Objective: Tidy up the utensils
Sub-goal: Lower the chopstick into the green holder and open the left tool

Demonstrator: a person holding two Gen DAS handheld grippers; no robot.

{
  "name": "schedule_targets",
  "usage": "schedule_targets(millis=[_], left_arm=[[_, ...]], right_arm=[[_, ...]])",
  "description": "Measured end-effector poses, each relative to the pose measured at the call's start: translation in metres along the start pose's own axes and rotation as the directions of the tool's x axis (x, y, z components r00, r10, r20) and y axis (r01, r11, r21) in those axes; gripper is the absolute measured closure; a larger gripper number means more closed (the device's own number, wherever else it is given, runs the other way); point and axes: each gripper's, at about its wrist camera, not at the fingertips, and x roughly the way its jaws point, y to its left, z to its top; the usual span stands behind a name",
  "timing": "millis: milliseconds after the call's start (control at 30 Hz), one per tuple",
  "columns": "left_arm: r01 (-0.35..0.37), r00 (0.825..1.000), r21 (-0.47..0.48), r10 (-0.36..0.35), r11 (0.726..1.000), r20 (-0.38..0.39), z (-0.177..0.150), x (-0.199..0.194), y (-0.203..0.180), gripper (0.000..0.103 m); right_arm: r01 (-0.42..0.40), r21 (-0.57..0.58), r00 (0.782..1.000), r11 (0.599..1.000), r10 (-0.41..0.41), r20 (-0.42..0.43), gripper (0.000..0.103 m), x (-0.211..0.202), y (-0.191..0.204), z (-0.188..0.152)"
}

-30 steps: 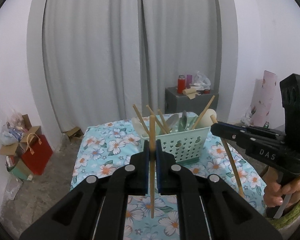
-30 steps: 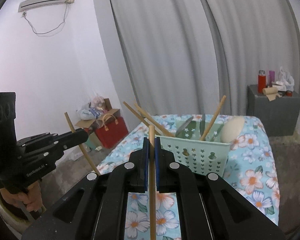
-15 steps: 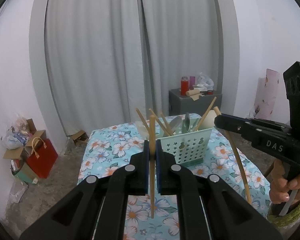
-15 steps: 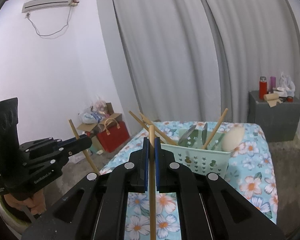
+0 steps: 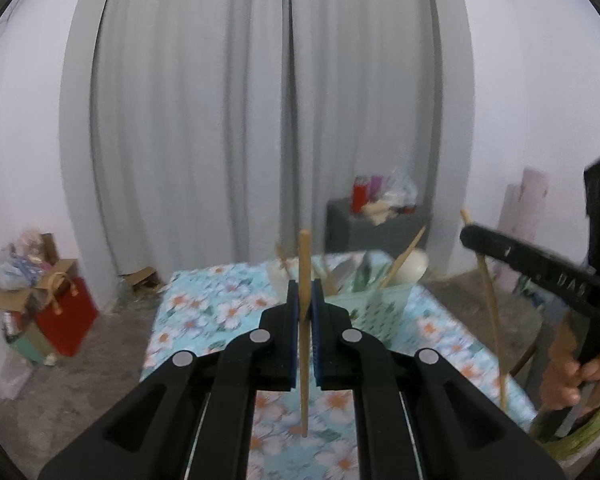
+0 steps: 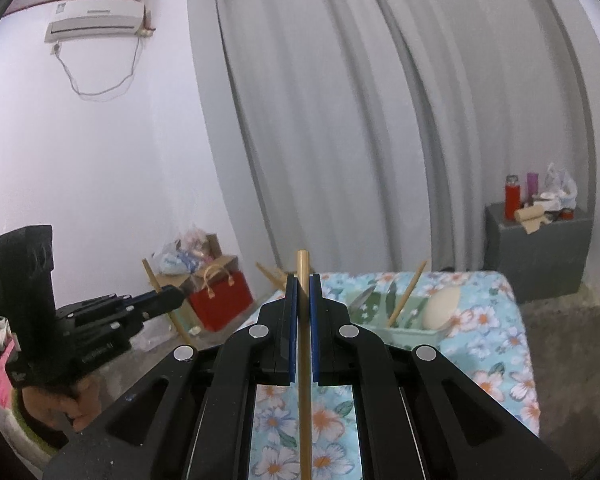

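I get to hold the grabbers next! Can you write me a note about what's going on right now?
Left gripper: jaws shut on a chopstick, held upright.
Right gripper: jaws shut on another chopstick, also upright.
The green basket sits on the flowered table, ahead of both grippers.
Done: several chopsticks, spoons and a pale wooden spoon already stand in the basket.
Left: probably carry both chopsticks over the basket, lower them in, then open the jaws.

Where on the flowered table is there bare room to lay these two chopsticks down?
The tablecloth left of the green basket is bare, as is the near stretch before the left gripper. The basket itself is crowded with utensils.
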Motion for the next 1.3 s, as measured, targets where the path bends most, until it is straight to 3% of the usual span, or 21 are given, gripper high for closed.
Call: schedule_targets(millis=[133,267,400,533,667,867,1167,1300], left_arm=[[0.106,0.992,-0.046,-0.103,0.993,0.074,0.023,-0.009,0.009,0.098],[0.222,0.965,-0.089,-0.206,0.971,0.164,0.051,-0.017,0.017,0.098],[0.241,0.941,-0.097,-0.207,0.966,0.268,0.079,-0.017,0.021,0.098],[0.269,0.924,-0.103,-0.226,0.958,0.31,0.095,0.002,0.018,0.098],[0.248,0.929,-0.08,-0.214,0.965,0.303,0.099,0.029,0.008,0.098],[0.209,0.95,-0.06,-0.189,0.976,0.248,0.092,0.082,-0.009,0.098],[0.138,0.968,-0.034,-0.128,0.99,0.214,0.073,0.12,-0.017,0.098],[0.157,0.977,-0.064,-0.146,0.986,0.154,0.066,0.14,-0.019,0.097]], right_arm=[[0.032,0.006,0.998,0.999,-0.033,0.051,0.099,-0.015,-0.004,0.013],[0.042,0.023,0.994,0.999,-0.044,0.101,0.099,-0.031,-0.01,0.026],[0.05,0.026,0.989,0.998,-0.053,0.138,0.099,-0.039,-0.016,0.036],[0.046,0.034,0.987,0.998,-0.05,0.155,0.099,-0.041,-0.023,0.041],[0.045,0.042,0.985,0.998,-0.051,0.163,0.099,-0.037,-0.031,0.043],[0.047,0.049,0.988,0.998,-0.053,0.146,0.099,-0.034,-0.039,0.041],[0.044,0.06,0.991,0.997,-0.051,0.121,0.099,-0.036,-0.045,0.037],[0.035,0.074,0.994,0.997,-0.043,0.103,0.099,-0.032,-0.05,0.037]])
